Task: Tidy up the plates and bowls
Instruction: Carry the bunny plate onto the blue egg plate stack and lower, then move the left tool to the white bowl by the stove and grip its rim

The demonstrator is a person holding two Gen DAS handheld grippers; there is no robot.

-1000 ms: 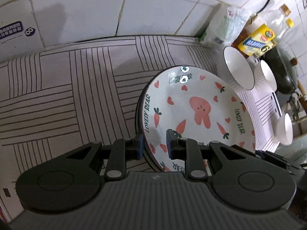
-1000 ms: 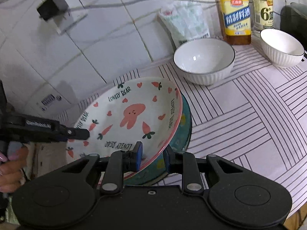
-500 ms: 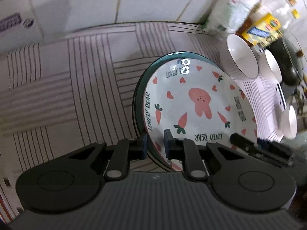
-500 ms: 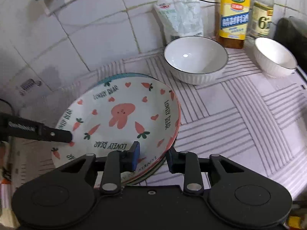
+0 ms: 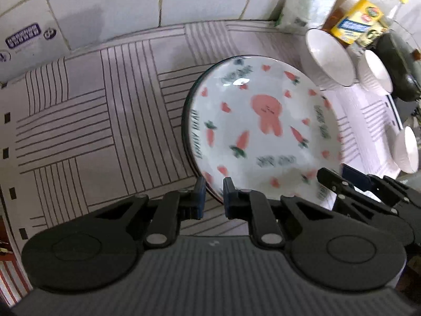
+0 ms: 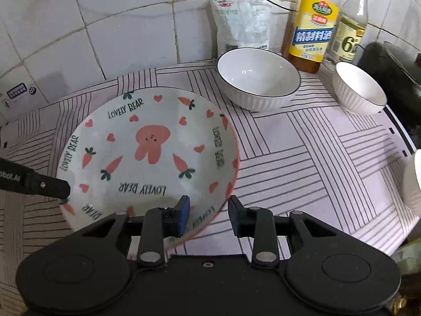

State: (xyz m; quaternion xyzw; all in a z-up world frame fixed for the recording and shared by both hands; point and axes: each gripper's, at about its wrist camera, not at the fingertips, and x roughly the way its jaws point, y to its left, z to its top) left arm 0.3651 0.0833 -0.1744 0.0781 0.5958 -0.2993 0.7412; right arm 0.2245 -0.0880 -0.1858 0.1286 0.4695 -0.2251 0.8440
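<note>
Both claws bracket the rabbit plate (image 6: 147,152) rim.

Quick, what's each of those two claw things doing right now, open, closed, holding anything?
Left gripper: closed on the near rim of the bunny plate.
Right gripper: open, straddling the plate's rim, not gripping it.

Home kitchen: tiled wall (image 6: 126,39), cooking-wine bottle (image 6: 310,31), bowls (image 6: 257,79), striped counter mat (image 6: 302,144).
</note>
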